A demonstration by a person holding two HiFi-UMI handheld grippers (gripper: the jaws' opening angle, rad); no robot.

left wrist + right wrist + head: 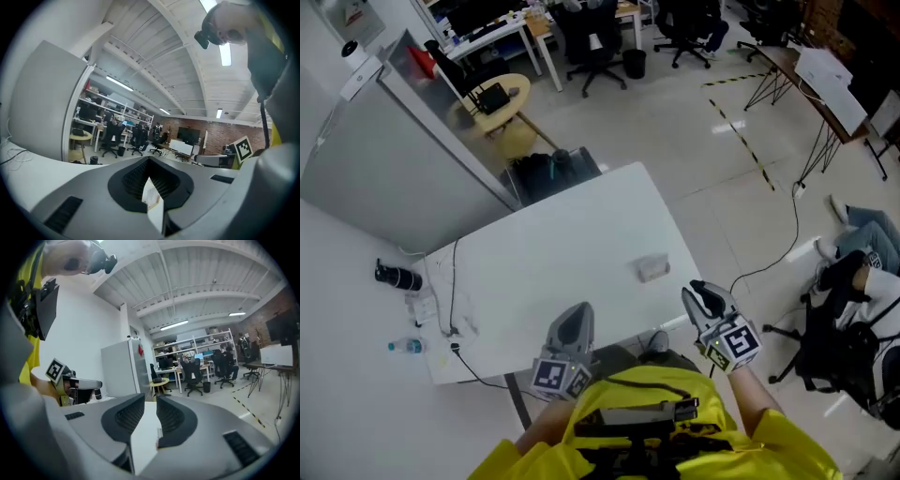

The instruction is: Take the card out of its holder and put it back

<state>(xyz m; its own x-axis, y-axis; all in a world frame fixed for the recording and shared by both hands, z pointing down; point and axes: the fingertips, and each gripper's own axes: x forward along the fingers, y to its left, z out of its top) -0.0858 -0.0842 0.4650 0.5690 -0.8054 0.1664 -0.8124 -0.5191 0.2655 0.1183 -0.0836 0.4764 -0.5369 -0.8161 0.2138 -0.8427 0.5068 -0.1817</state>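
Observation:
A small pale card holder (653,269) lies on the white table (572,244), toward its right side; it is too small to tell the card from the holder. My right gripper (705,298) hovers at the table's near right corner, a short way from the holder. Its jaws stand open in the right gripper view (150,411), with only white tabletop in the gap. My left gripper (574,319) rests over the near edge, left of the holder. In the left gripper view (149,169) its tips meet, with nothing held.
A black cylinder (397,277), a small bottle (406,346) and a thin cable (451,300) sit at the table's left end. A grey cabinet (384,169) stands behind it. A black bag (551,171) lies past the far edge, and chair legs (797,333) stand at the right.

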